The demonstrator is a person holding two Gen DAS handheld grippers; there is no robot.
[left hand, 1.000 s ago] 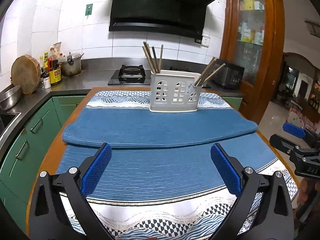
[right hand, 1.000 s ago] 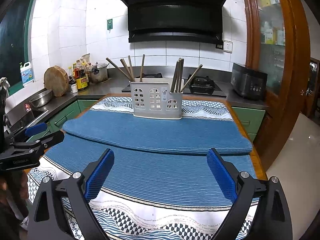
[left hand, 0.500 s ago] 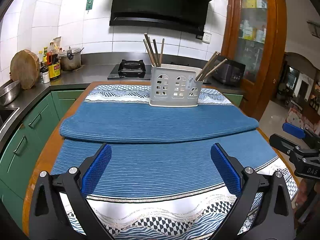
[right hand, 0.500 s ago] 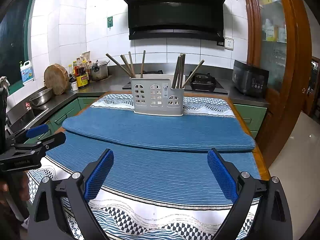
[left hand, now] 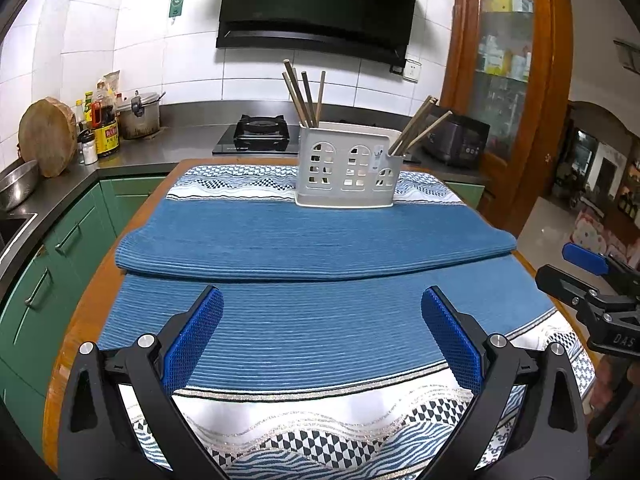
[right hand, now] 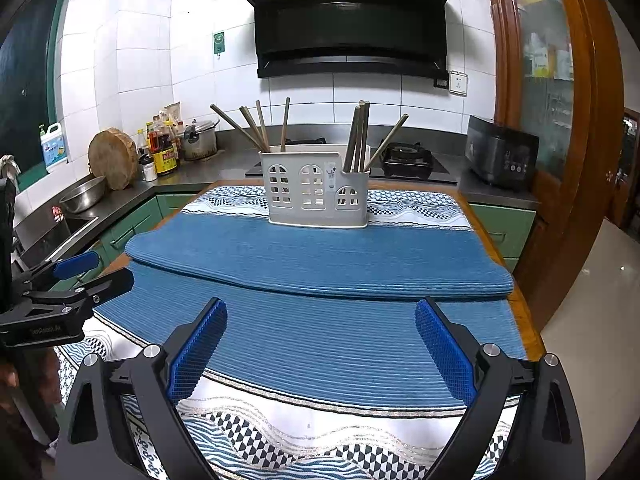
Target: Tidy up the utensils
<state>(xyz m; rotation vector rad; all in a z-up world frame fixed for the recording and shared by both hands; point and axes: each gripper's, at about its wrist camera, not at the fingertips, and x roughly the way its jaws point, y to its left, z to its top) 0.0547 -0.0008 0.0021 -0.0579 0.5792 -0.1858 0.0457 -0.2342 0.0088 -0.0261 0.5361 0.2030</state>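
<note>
A white plastic utensil holder (left hand: 348, 170) (right hand: 318, 190) with arched cut-outs stands at the far end of the table. Several wooden chopsticks (left hand: 304, 96) (right hand: 260, 126) lean in its taller left compartment, and a few more chopsticks (left hand: 418, 126) (right hand: 360, 136) lean in the lower right one. My left gripper (left hand: 322, 336) is open above the near part of the blue cloth, with nothing between its blue pads. My right gripper (right hand: 320, 348) is open and empty too, equally far from the holder. Each gripper shows at the edge of the other's view, left gripper (right hand: 68, 276), right gripper (left hand: 592, 276).
A folded blue ribbed mat (left hand: 312, 240) (right hand: 320, 256) lies on a blue and white patterned tablecloth (left hand: 320, 432). Behind are a steel counter (left hand: 168, 148) with a gas hob (left hand: 260, 128), bottles, a pot, a round chopping board and a sink bowl at left, a wooden cabinet at right.
Both views have shifted slightly, with the holder sitting a little lower and nearer in frame. Both grippers stay open and empty; the chopsticks have not moved.
</note>
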